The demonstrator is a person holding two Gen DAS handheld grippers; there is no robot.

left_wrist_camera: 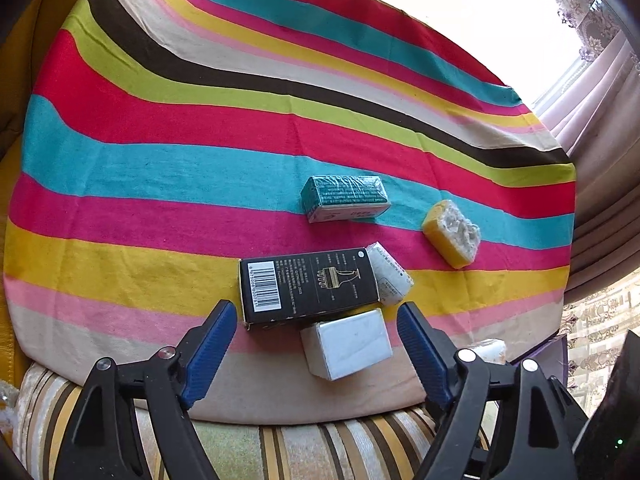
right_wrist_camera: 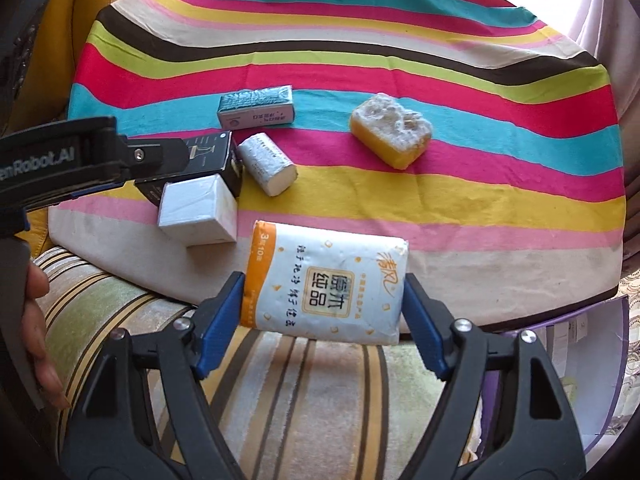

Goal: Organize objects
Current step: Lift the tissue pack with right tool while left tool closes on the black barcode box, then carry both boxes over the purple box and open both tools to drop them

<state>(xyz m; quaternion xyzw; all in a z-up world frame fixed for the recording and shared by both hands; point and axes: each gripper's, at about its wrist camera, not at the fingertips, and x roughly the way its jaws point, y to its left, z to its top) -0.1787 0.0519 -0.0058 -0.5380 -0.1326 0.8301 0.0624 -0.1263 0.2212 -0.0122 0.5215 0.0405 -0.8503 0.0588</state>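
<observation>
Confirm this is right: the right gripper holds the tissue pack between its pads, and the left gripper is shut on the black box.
One part is wrong. In the left wrist view the left gripper is open, its pads clear of the black box. The rest stands: in the right wrist view the right gripper holds the tissue pack between its pads.

We were in a home, by the look of a living room. A striped cloth (left_wrist_camera: 200, 184) in bright colours covered the desk, a striped upholstered cushion (right_wrist_camera: 312, 392) lay below its near edge, yellow leather seating (left_wrist_camera: 24, 92) stood at the left, and pleated curtains (left_wrist_camera: 600, 184) with lace trim hung by a sunlit window.
</observation>
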